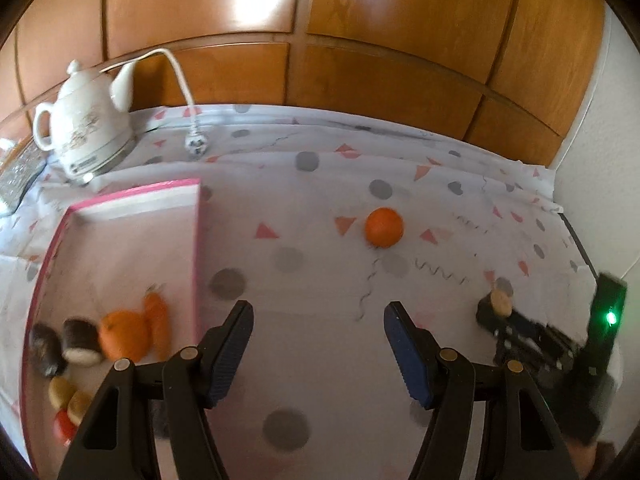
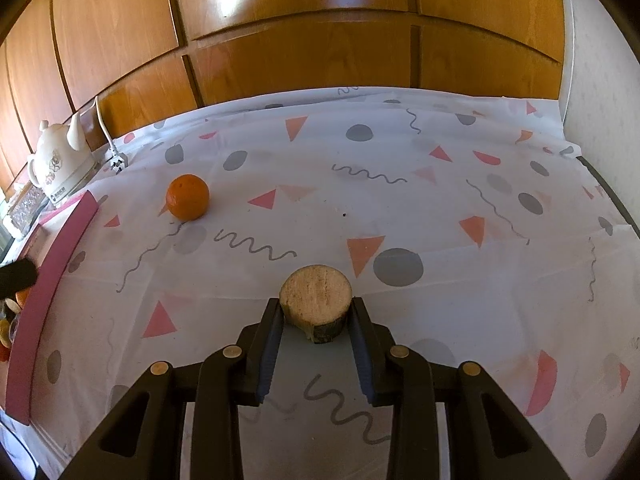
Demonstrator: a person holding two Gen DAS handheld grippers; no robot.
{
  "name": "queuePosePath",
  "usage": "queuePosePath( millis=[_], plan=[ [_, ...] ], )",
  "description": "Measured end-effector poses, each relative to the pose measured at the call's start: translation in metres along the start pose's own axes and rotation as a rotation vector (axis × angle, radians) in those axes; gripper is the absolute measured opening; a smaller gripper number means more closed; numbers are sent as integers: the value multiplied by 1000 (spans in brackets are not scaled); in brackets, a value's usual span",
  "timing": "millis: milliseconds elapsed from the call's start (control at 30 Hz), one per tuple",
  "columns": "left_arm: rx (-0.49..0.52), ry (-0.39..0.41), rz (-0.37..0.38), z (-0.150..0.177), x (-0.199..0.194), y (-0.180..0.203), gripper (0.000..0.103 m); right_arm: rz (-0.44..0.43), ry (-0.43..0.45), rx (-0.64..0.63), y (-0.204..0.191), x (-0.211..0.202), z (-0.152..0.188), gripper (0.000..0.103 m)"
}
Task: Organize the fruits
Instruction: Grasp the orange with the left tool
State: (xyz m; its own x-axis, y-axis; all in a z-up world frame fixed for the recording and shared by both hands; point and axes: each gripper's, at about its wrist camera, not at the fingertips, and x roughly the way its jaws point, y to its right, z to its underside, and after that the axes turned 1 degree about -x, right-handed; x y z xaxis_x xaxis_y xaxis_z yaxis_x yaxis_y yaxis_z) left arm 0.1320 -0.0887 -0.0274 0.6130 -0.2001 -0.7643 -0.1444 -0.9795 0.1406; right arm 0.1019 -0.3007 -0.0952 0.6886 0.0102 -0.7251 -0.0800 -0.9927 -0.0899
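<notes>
The right gripper [image 2: 316,312] pinches a round cut piece [image 2: 315,304], pale and grainy on top with a dark rind at its lower edge; what fruit it is cannot be told; the left wrist view shows the same piece [image 1: 502,302] small and blurred at the tip of the right gripper [image 1: 494,310], far right, with a green light glowing on the body behind it. The left gripper [image 1: 318,320] stands spread with nothing between its fingers, above bare tablecloth [image 1: 320,360] just right of the pink tray [image 1: 198,248]. Only the left wrist view shows inside the tray: an orange [image 1: 125,336], a carrot-like piece [image 1: 157,326] touching it, two dark cut pieces [image 1: 64,346] to the left, and small yellow and red bits at the bottom, blurred and partly hidden behind the gripper's arm. The right wrist view gives only the tray's pink wall [image 2: 52,280] at its left edge, its contents almost wholly cut off. A loose orange [image 2: 187,197] lies on the cloth, well apart from both grippers and from the tray, seen in both views [image 1: 384,227]. A white teapot [image 1: 86,128] stands at the far left by the wooden panels [image 1: 360,20]; a glass thing beside it is cut off by the frame.
</notes>
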Motion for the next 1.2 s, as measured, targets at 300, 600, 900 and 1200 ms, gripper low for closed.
queuePosePath(
  millis=[300,600,900,1200],
  plan=[
    [24,-33,7,-36,50,37,68,-30,7,27,4,0,1,34],
    [75,-80,-32,-55,105,68,68,-58,14,53,8,-1,1,34],
    [34,-108,3,-52,124,64,38,-71,17,65,11,-1,1,34],
    [38,-75,15,-15,65,47,38,-66,15,61,11,-1,1,34]
  ],
)
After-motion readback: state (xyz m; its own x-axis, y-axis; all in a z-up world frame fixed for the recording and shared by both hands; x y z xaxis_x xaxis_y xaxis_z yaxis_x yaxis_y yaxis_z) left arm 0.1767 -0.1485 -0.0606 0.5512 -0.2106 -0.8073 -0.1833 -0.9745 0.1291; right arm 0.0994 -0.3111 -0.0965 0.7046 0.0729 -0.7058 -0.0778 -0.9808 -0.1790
